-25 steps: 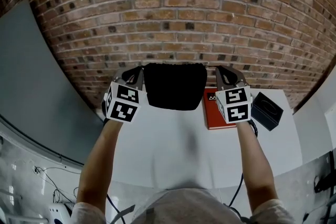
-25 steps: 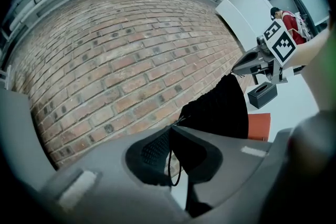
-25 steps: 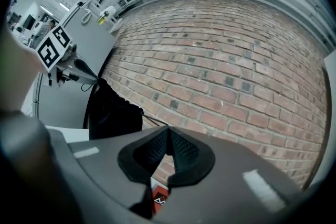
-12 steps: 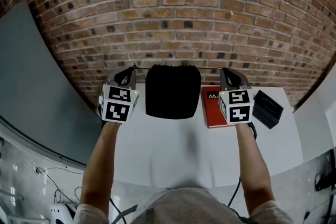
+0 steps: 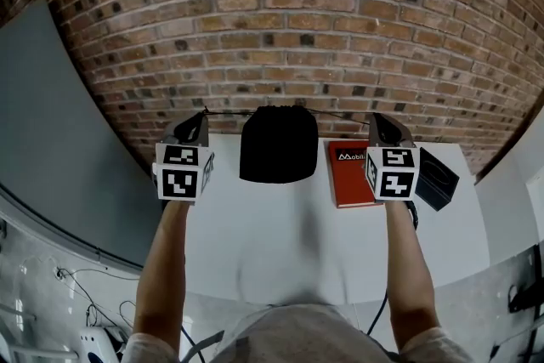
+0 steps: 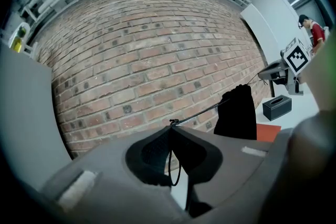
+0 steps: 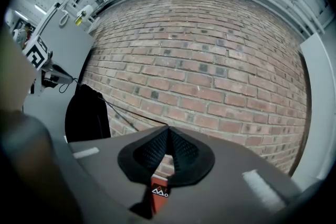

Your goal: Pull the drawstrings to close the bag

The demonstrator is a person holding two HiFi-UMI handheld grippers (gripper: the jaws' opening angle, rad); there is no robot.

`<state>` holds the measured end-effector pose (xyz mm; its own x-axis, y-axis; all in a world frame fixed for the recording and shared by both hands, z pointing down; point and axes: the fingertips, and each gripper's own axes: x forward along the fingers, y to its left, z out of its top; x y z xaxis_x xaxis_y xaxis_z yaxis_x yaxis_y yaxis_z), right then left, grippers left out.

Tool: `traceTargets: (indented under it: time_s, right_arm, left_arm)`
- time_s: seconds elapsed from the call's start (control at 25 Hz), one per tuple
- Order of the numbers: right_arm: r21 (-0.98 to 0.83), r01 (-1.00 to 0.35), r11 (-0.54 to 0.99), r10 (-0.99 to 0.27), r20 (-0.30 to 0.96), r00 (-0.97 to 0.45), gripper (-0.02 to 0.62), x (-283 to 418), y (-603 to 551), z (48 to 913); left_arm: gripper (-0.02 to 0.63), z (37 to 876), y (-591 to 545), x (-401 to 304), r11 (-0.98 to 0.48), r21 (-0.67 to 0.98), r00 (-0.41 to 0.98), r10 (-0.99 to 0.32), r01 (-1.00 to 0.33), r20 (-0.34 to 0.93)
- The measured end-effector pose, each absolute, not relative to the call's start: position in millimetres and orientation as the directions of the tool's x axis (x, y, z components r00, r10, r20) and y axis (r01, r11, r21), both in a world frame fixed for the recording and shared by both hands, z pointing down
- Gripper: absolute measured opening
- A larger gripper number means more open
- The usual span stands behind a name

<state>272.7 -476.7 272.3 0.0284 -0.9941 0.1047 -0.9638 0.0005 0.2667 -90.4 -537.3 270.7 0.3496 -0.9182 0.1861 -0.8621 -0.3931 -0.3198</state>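
Desk (image 5: pixel 280 242): white, below and behind both grippers; it carries everything here.
Bag (image 5: pixel 279 144): black, midway between the two grippers. It hangs upright from its cords, and its mouth looks gathered narrow at the top.
Red book (image 5: pixel 348 174): flat on the desk, just inside and below the right gripper, beside the bag.
Dark box (image 5: pixel 438 178): on the desk, just outside the right gripper.
Left gripper (image 5: pixel 202 115): jaws pressed together, pinching the left drawstring (image 5: pixel 229 111) at their tips. A short loop of cord dangles below the pinch.
Right gripper (image 5: pixel 380 120): jaws pressed together on the right drawstring (image 5: pixel 340 112), which leaves the tips toward the bag.
Drawstrings: both run taut and nearly level from the jaw tips to the bag's mouth.
Step in hand: we judge the pull is nearly complete.
Doing it well: we draw the two grippers straight apart, level and with equal force, so the mouth cinches evenly and the bag does not swing or tip toward the book. We hold both pinches firm and stop once the cords resist.
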Motion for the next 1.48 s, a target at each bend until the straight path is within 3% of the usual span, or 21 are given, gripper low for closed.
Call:
traceTargets:
  time_s: [1.48]
  right_arm:
    - [0.275, -0.962, 0.001, -0.994, 0.103, 0.028, 0.004, 271.9, -473.5, 275.0]
  left_arm:
    - [0.009, 284.6, -536.3, -97.5, -0.401, -0.302, 0.347, -0.912, -0.865, 0.217]
